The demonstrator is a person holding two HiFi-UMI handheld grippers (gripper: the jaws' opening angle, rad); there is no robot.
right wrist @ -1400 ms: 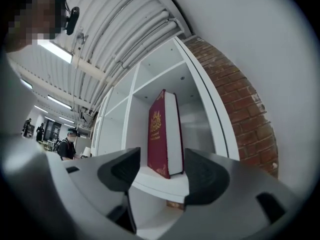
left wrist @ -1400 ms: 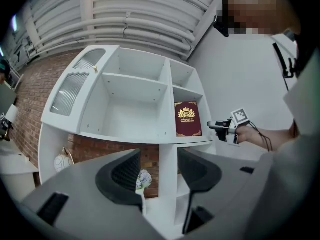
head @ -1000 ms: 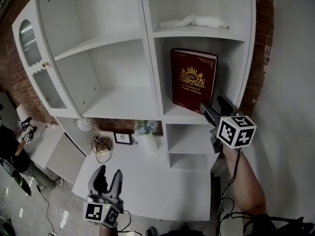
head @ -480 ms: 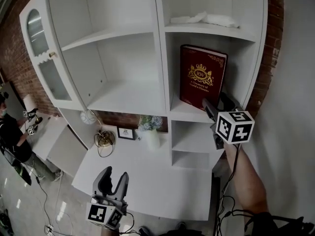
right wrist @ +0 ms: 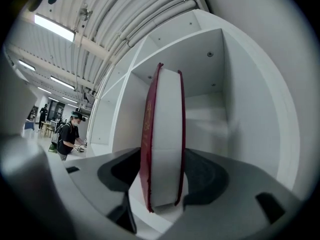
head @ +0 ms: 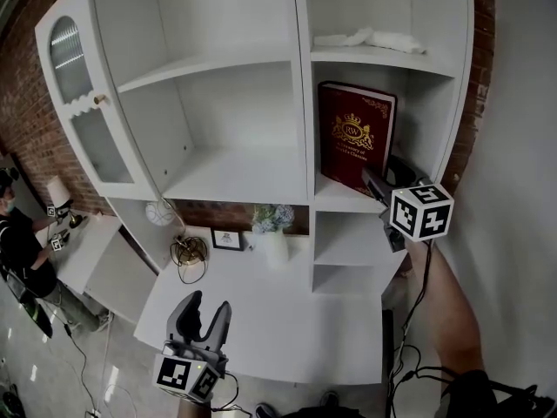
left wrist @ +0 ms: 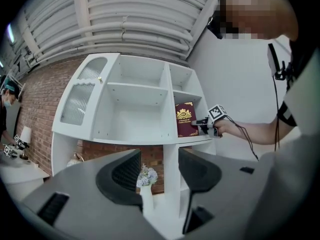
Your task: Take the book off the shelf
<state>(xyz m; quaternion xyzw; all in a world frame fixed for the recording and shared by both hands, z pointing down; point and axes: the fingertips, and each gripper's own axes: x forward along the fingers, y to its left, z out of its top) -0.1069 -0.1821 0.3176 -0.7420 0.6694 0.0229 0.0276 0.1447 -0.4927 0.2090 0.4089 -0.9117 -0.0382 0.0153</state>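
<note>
1. Head view: the book (head: pixel 355 139) stands upright in the middle compartment of the right column of the shelf (head: pixel 352 203). The right gripper (head: pixel 376 181) reaches in at the book's lower outer corner, the edge most open to approach. The left gripper (head: pixel 207 307) hangs low over the white surface (head: pixel 287 320), idle.
2. Left gripper view: its jaws are spread with nothing between them, apparently held clear of the work.
3. Right gripper view: the jaws bracket the fore-edge and appear to press both covers, pinching the book for withdrawal.

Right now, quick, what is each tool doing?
Left tool: open, holding nothing.
Right tool: closed on the red book, one jaw on each cover.
</note>
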